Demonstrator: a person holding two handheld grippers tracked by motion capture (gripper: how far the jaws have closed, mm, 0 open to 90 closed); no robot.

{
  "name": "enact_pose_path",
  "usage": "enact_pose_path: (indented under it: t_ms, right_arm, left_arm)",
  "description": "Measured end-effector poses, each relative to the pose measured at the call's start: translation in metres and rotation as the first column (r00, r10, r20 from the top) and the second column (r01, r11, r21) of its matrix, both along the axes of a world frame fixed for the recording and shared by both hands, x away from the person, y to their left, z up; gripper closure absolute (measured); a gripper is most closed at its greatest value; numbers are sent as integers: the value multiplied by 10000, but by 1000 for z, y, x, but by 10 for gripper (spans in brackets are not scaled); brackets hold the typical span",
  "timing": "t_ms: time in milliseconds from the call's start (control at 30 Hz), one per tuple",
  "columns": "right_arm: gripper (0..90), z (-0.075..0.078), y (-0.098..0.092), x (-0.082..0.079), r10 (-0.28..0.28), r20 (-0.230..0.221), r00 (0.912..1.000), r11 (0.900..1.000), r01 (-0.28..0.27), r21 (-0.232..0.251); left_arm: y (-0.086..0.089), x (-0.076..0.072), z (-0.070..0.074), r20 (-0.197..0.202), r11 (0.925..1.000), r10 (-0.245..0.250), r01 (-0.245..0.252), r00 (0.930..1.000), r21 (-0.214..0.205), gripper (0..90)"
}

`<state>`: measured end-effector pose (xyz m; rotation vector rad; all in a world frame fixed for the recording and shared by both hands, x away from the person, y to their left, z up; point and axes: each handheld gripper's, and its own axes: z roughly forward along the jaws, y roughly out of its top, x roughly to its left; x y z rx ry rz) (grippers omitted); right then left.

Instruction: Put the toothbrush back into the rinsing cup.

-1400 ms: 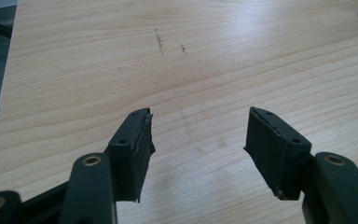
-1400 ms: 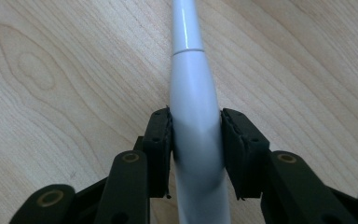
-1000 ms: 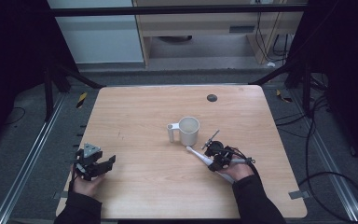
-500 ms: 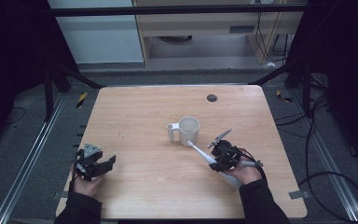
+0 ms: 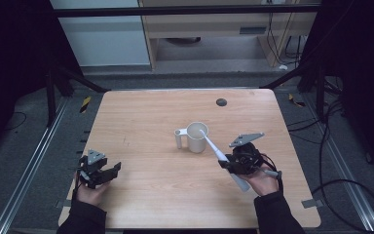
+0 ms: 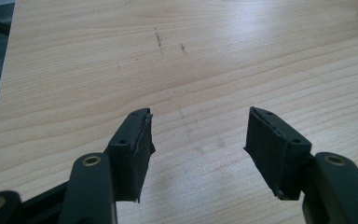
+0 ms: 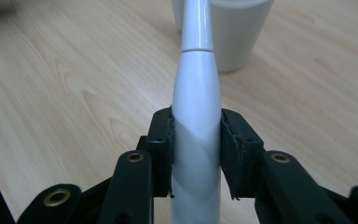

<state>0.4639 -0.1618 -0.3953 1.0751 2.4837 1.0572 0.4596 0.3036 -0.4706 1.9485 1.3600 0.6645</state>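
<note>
Nearest the person, at the near left of the tabletop [image 5: 146, 122], the left tongs [image 5: 108, 170] sit in the left hand [image 5: 90, 192] with their jaws standing apart and nothing between them; in the left gripper view the two black pads [image 6: 137, 149] frame bare wood grain. Well apart from them, across the near right of the tabletop, the right tongs [image 5: 229, 164] are clamped on a white electric toothbrush [image 5: 217, 155], held by the right hand [image 5: 263, 181]. In the right gripper view the pads press on both sides of the thick handle of the toothbrush [image 7: 196, 121], which runs straight out ahead of the jaws. The butt end of the handle sticks out behind the tongs toward the person, while the slim neck slopes up and away. Just beyond the right tongs, the brush tip reaches the rim of a white mug [image 5: 196, 139] standing upright mid-table, its handle turned toward the left tongs. Farther off, a small dark round spot [image 5: 221, 102] lies near the far edge.
</note>
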Motion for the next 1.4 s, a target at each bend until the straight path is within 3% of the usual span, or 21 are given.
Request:
enact_pose_path:
  t_ms: [133, 267, 333, 433, 567, 867, 967, 1100, 1400]
  right_arm:
    - [669, 9, 2, 1, -220, 640, 9977, 9971, 172, 739]
    - [669, 19, 5, 5, -730, 1394, 9875, 9843, 489, 1694]
    - [669, 24, 7, 9, -1098, 1723, 9789, 9717, 693, 2257]
    - [669, 30, 10, 14, -1476, 2086, 9668, 9580, 874, 2731]
    - [669, 39, 16, 23, -2048, 2608, 9434, 9351, 1098, 3371]
    - [669, 51, 31, 47, -2935, 3035, 9065, 8816, 1340, 4525]
    - [669, 54, 36, 54, -3123, 3158, 8959, 8716, 1380, 4704]
    - [669, 58, 41, 65, -3513, 3349, 8743, 8511, 1492, 5033]
    - [669, 55, 50, 83, -3887, 3364, 8577, 8307, 1683, 5307]
  left_arm:
    - [0, 0, 0, 8, 10000, -1, 1, 10000, -10, 398]
    - [1, 0, 0, 35, 10000, 6, -6, 10000, -34, 401]
    - [1, 0, 1, 63, 10000, 22, -22, 10000, -66, 406]
    - [1, 0, 1, 90, 9999, 41, -40, 10000, -112, 412]
    - [2, -1, 2, 116, 9999, 2, -1, 9999, -140, 429]
    - [2, -1, 2, 196, 9997, -44, 49, 9998, -223, 486]
    - [2, -1, 2, 187, 9998, -21, 25, 9998, -219, 507]
    - [1, -1, 3, 226, 9998, -5, 10, 9997, -210, 524]
    - [2, -1, 3, 255, 9998, 95, -90, 9996, -183, 507]
